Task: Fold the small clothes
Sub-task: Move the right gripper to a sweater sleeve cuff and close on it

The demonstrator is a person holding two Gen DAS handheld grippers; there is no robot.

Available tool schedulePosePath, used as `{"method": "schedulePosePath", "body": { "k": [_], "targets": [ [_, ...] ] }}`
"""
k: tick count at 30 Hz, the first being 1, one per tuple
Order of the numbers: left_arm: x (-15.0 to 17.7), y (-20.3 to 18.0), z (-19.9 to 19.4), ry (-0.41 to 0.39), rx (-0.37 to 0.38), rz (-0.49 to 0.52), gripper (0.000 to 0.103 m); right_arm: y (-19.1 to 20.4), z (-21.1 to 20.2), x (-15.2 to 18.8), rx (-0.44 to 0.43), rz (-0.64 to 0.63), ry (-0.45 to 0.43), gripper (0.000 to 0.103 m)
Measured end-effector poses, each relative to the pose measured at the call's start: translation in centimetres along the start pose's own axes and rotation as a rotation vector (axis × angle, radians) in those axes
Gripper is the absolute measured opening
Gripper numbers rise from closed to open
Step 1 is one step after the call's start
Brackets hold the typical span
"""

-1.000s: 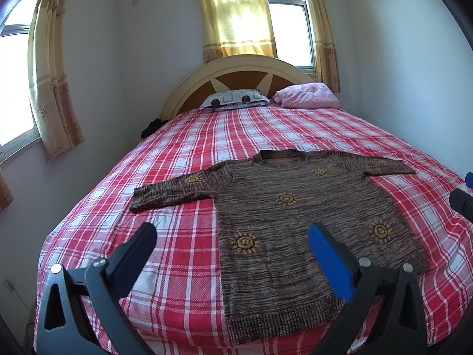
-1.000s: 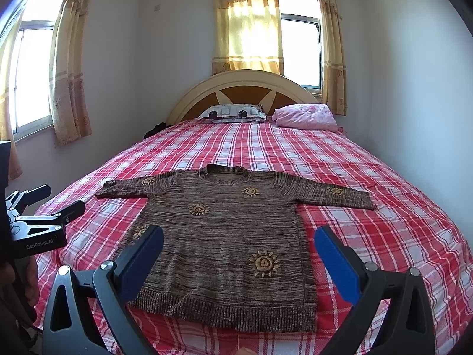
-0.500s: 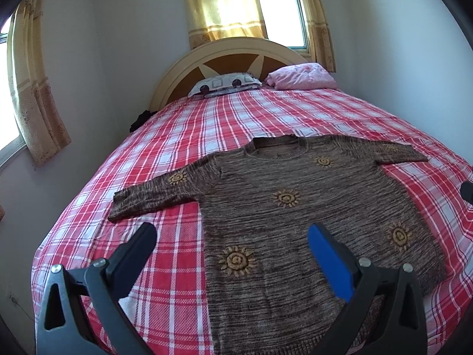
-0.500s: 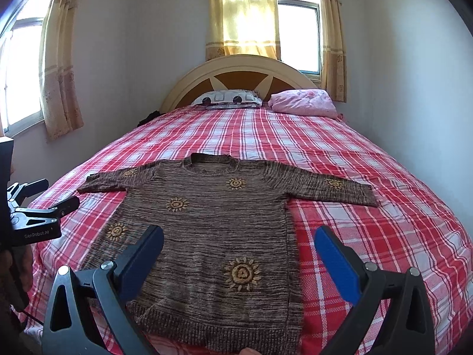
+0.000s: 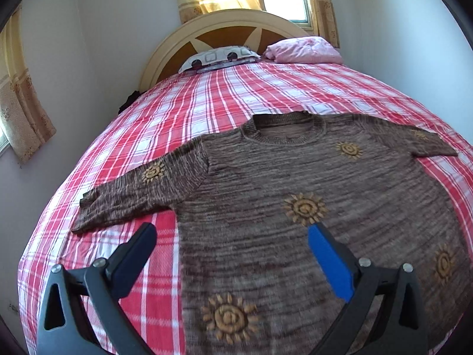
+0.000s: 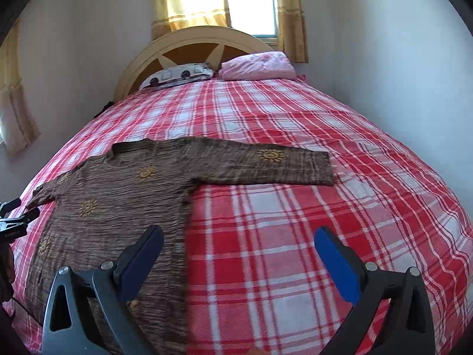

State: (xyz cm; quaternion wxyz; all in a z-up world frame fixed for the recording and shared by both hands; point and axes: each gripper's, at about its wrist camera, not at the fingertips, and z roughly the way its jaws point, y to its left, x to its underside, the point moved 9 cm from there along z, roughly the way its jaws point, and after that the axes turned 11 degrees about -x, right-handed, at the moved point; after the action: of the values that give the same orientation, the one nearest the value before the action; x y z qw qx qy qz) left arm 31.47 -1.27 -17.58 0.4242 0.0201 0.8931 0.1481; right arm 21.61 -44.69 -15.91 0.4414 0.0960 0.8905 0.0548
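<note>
A brown knit sweater [image 5: 295,183] lies flat, sleeves spread, on the red plaid bed [image 6: 295,207]. The left gripper [image 5: 232,254] hovers above its lower body, fingers wide apart; the right gripper [image 6: 238,254], equally spread, seems poised just beside the sweater's side edge, holding nothing.

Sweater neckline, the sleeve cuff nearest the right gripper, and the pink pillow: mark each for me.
sweater neckline [image 5: 285,128], left wrist view, on the ribbed collar band.
sleeve cuff [image 6: 326,167], right wrist view, on the sleeve's open end.
pink pillow [image 6: 257,66], right wrist view, on its top face.
</note>
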Motion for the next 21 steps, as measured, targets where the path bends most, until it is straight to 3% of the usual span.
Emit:
{"method": "schedulePosePath", "body": {
  "k": [7, 9, 10, 12, 17, 21],
  "targets": [
    [-0.6, -0.2, 4.9, 0.062, -0.04, -0.002, 0.103, -9.1, 4.2, -3.3, -0.003, 0.235, -0.01, 0.102],
    [-0.6, -0.4, 5.6, 0.076, -0.04, -0.003, 0.103, -10.8, 5.6, -4.0, -0.012, 0.291, -0.018, 0.097],
    [-0.5, -0.5, 5.9, 0.084, -0.04, -0.001, 0.103, -11.4, 6.4, -4.3, -0.028, 0.32, -0.017, 0.093],
    [-0.5, -0.6, 6.6, 0.088, -0.044, 0.004, 0.103, -12.1, 8.1, -4.6, -0.074, 0.378, 0.0, 0.074],
    [-0.5, -0.8, 7.6, 0.098, -0.057, 0.018, 0.103, -13.1, 10.5, -4.8, -0.103, 0.454, 0.03, 0.074],
    [-0.9, -1.0, 8.6, 0.096, -0.065, 0.032, 0.103, -14.0, 11.7, -4.1, -0.045, 0.458, 0.07, 0.074]
  ]
}}
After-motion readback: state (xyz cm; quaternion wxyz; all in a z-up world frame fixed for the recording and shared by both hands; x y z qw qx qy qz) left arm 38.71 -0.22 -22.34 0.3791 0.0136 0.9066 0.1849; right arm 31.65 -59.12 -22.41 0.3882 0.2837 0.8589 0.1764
